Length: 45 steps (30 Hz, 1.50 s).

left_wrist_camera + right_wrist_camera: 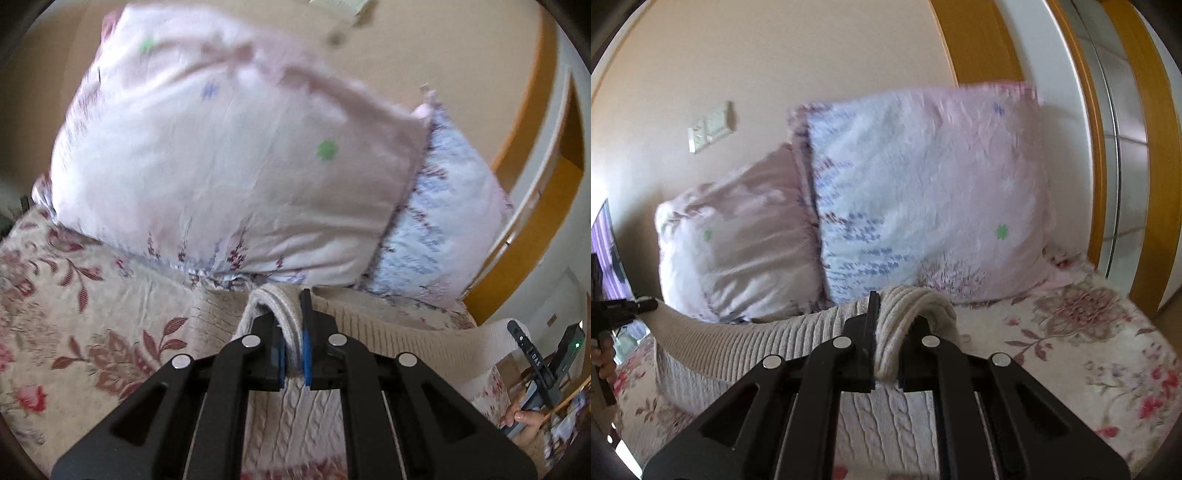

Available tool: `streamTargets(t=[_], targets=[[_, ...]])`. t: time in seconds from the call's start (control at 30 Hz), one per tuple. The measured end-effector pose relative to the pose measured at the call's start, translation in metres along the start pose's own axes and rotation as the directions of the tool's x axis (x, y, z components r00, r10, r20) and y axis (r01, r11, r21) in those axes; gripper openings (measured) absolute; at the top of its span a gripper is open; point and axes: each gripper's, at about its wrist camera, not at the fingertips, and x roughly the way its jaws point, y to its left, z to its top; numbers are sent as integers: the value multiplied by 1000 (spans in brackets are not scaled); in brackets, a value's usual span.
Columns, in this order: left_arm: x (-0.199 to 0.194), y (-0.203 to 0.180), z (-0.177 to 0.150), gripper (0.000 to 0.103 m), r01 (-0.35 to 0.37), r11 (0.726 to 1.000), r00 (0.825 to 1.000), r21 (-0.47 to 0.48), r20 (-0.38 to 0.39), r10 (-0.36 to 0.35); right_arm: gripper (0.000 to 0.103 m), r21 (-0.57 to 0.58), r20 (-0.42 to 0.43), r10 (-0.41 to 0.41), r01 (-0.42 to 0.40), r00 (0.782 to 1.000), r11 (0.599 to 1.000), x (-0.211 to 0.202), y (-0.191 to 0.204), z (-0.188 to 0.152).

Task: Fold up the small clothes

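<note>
A cream cable-knit sweater [388, 332] is held stretched above a floral bedspread [74, 314]. My left gripper [291, 332] is shut on one corner of its ribbed hem, which bunches between the blue pads. My right gripper [888, 339] is shut on the other corner of the sweater [757, 339], folded over the right finger. The hem band runs taut between both grippers. Each view shows the other gripper at its edge: the right one [532, 354] and the left one [624, 308].
Two pale floral pillows [221, 166] [923, 192] lean against the beige wall behind the sweater. A wooden-framed wardrobe [1126, 147] stands at the right of the bed. A wall switch plate [711, 127] is on the wall.
</note>
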Motion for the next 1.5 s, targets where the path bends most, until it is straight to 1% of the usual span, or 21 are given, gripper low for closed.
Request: streamTargets(t=[0.1,0.2,0.37,0.4,0.43,0.47,0.53,0.6,0.63,0.67,0.7,0.77,0.87,1.0,1.07,1.23,1.3,1.37,1.4,1.43,1.5], targets=[[41,23,-3,6,-28,997,997,-68,-74,23,7,70,-121,-8,16,993,997,45,-13,-15],[79,47,-13,6,-45,986,987,-161,-161,18,7,145,-252,-19,57,968,988,85,-27,-33],[104,56,-17,7,-42,981,981,-190,-194,4,8,197,-323,-45,113,945,974,113,-35,-34],[107,55,-16,7,-39,981,981,-191,-196,1,12,216,-332,-39,116,942,969,117,-37,-33],[110,55,-15,7,-34,980,980,-195,-199,-6,21,248,-346,-28,120,938,961,123,-40,-32],[114,54,-13,8,-35,979,980,-200,-200,-6,36,303,-360,3,113,933,946,129,-45,-30],[118,53,-9,15,-25,974,981,-225,-193,-19,51,370,-352,39,101,935,923,136,-52,-26],[117,52,-6,36,-15,969,984,-247,-177,-30,58,381,-323,25,106,946,918,132,-52,-19],[113,52,-4,41,-17,967,986,-254,-164,-26,60,381,-306,27,96,952,920,128,-51,-16],[104,49,-2,50,-17,968,990,-252,-140,-20,60,378,-293,30,87,955,922,122,-50,-14],[97,48,1,53,-14,970,992,-242,-127,-18,60,367,-283,31,78,959,927,112,-49,-12],[83,44,4,53,-11,978,994,-208,-109,-12,60,334,-268,21,72,963,940,95,-48,-13],[58,44,0,52,-26,987,995,-159,-101,10,60,270,-266,-31,105,963,957,68,-53,-19],[34,48,-20,51,-24,992,991,-126,-137,7,57,242,-301,-58,135,952,961,43,-70,-40],[25,49,-30,50,-39,995,988,-96,-150,24,48,231,-326,-51,132,944,964,39,-73,-51],[15,40,-52,48,-72,997,982,-15,-173,68,46,181,-376,-56,132,925,975,32,-73,-71],[16,38,-59,44,-93,996,978,12,-187,94,46,164,-392,-50,123,919,979,35,-71,-77],[19,40,-63,40,-103,994,973,24,-205,106,35,136,-410,-55,121,910,983,38,-68,-81],[23,40,-66,36,-106,994,969,28,-221,109,33,113,-412,-74,131,908,985,38,-66,-83],[26,40,-69,33,-108,994,965,29,-236,112,25,92,-408,-88,137,909,986,38,-64,-84],[32,41,-74,26,-128,991,958,33,-254,132,17,75,-390,-96,135,916,988,34,-63,-85]])
